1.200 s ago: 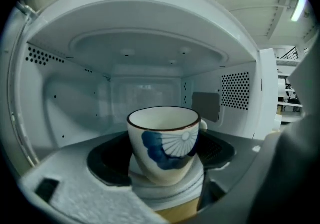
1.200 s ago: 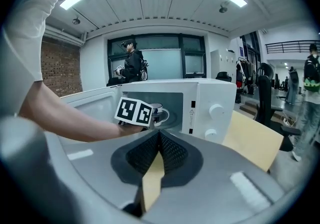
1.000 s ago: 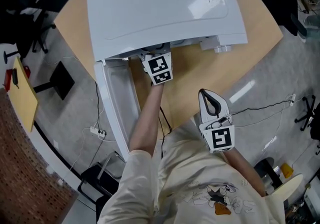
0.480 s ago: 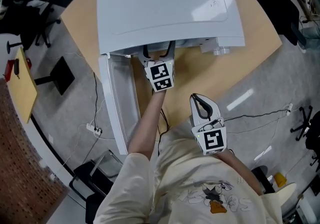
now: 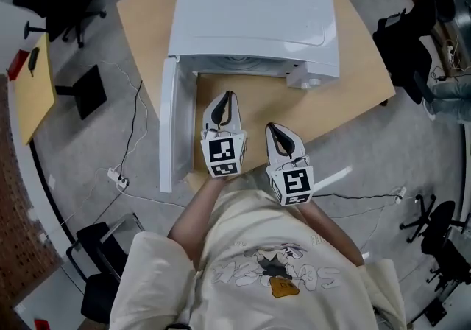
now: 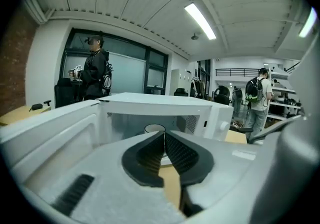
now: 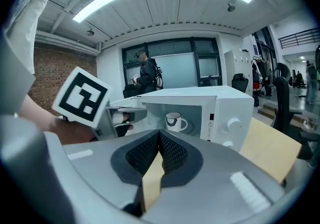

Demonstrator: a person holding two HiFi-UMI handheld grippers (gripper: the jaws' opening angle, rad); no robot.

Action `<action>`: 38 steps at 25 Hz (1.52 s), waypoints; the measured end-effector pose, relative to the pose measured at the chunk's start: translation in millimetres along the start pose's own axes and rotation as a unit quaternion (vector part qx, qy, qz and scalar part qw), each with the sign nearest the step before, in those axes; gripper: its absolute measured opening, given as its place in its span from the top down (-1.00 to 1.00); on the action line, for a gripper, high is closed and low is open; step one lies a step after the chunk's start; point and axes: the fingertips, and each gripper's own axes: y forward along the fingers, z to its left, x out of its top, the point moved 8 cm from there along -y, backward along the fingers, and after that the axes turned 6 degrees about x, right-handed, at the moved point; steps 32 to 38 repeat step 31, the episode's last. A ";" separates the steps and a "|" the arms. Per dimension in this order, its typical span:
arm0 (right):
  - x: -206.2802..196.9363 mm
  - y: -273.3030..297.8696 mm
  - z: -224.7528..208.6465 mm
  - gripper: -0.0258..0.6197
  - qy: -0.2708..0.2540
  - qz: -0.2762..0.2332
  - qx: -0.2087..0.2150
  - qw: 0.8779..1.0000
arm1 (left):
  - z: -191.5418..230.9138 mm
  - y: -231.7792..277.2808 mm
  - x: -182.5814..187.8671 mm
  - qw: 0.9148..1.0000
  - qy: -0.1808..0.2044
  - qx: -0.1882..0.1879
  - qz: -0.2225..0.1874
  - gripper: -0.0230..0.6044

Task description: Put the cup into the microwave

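Now | round white cup (image 7: pixel 173 121) inside boxy microwave (image 5: pixel 250 23) | left hand-held gripper (image 5: pixel 226 96), right hand-held gripper (image 5: pixel 271 130): ribbed jaws together

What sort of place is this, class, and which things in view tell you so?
Probably an open office or lab workspace, not a home kitchen: the microwave sits on a wooden table, black office chairs stand around it, and cables trail across the grey floor.
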 end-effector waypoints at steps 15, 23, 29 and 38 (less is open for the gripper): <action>-21.1 4.4 44.8 0.91 -0.021 0.042 0.054 0.997 | 3.5 -128.2 -16.7 0.998 0.005 -0.025 0.052 0.91; -20.9 -1.7 45.0 0.91 -0.028 0.044 0.044 0.998 | 8.9 -130.7 -22.3 0.998 -0.016 -0.023 0.055 0.91; -24.0 -2.7 40.4 0.91 -0.023 0.048 0.034 0.998 | 2.3 -128.4 -21.5 0.998 -0.008 -0.040 0.055 0.91; -26.8 -3.0 40.3 0.91 -0.019 0.049 0.033 0.998 | 1.5 -129.7 -22.9 0.997 -0.004 -0.044 0.059 0.91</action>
